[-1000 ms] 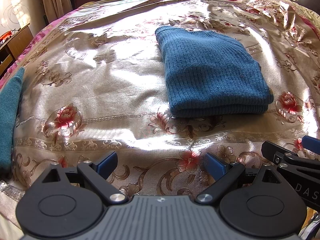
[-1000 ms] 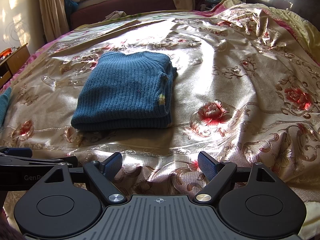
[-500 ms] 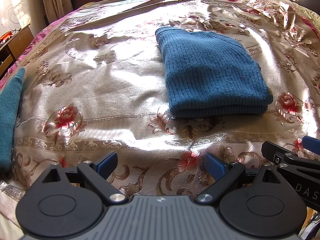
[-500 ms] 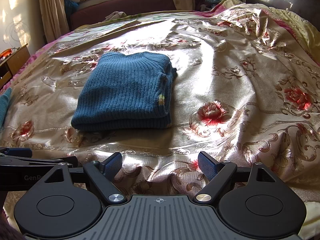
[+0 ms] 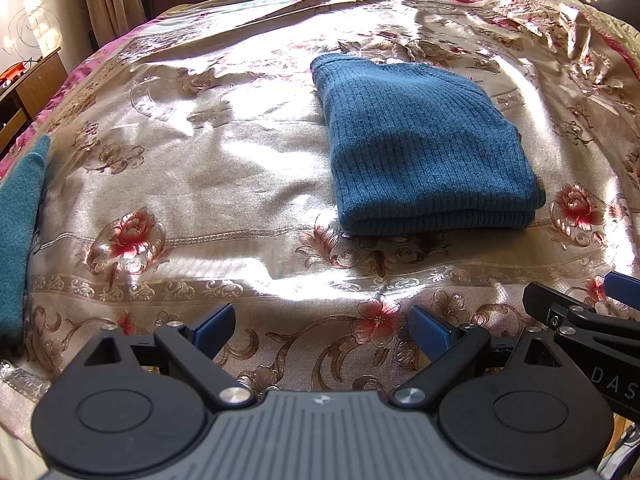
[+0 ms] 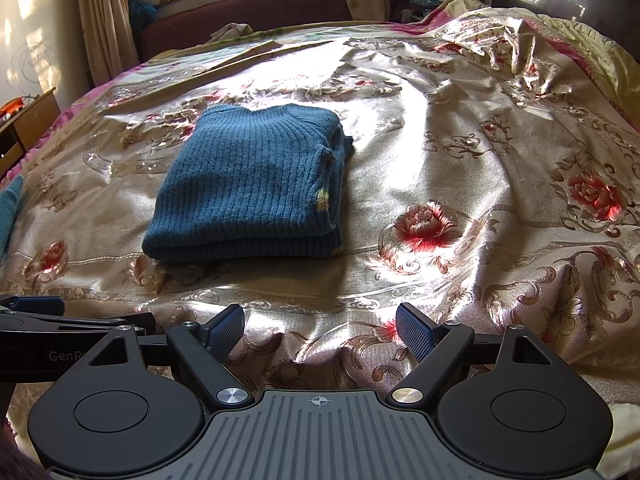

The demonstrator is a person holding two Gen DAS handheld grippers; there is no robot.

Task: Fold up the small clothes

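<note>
A blue ribbed knit sweater (image 5: pixel 420 148) lies folded into a compact rectangle on the floral satin bedspread (image 5: pixel 200 168); it also shows in the right wrist view (image 6: pixel 252 184). My left gripper (image 5: pixel 320 330) is open and empty, held near the front edge of the bed, well short of the sweater. My right gripper (image 6: pixel 320 330) is open and empty too, beside the left one, in front of and right of the sweater. Each gripper shows at the edge of the other's view.
A teal cloth (image 5: pixel 18 232) lies at the left edge of the bed. A wooden cabinet (image 5: pixel 32 80) stands at far left. A dark red sofa (image 6: pixel 248 4) and curtains stand under the window behind the bed. The bedspread is rumpled at the far right (image 6: pixel 520 52).
</note>
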